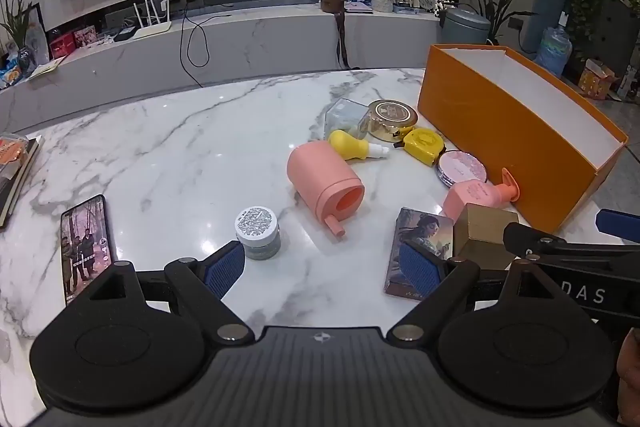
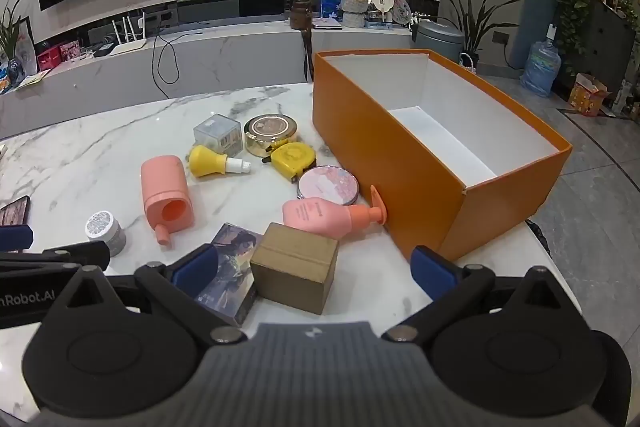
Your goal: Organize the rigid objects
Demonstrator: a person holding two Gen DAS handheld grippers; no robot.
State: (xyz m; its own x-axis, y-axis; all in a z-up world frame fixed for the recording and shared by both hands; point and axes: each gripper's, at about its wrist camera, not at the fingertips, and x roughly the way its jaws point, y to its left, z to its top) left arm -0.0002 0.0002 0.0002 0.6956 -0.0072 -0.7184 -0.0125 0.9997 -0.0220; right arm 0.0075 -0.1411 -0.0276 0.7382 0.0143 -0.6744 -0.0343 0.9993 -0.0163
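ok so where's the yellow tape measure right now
The yellow tape measure lies on the marble table left of the orange box, in both views, between the gold round tin and the pink floral compact.

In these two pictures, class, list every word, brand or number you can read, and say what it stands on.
"DAS": on the black body of the right claw, cut off by the frame.
"nRobot.AI": on the black body of the left claw, cut off by the frame.
Too small or blurred to read: pink pump bottle, small jar's lid, phone screen, gold tin.
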